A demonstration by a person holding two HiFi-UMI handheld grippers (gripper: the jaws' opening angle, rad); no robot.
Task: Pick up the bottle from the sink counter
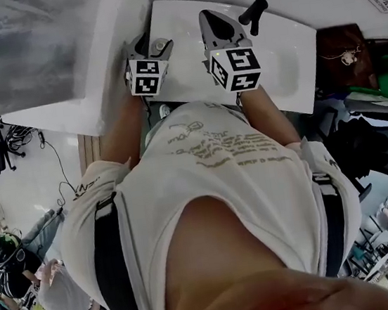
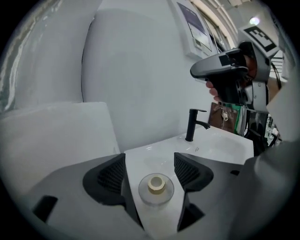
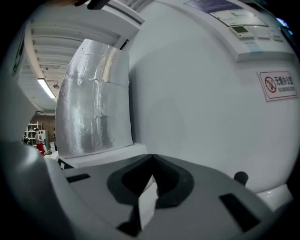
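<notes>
On the sink counter [image 2: 211,145] the upright bottle [image 2: 156,186] stands between the nearer left gripper's [image 2: 150,164] wide jaws, toward 6 o'clock; right gripper [image 3: 151,176] pinched together, empty.

The left arm [image 1: 122,135] and right arm [image 1: 268,116] reach forward side by side from the torso, each hand gripping a tool that points to the far side. The left tool [image 2: 150,165] has its jaws set well apart. The right tool [image 3: 152,163], held higher, has its jaws closed tip to tip, apparently on nothing.
</notes>
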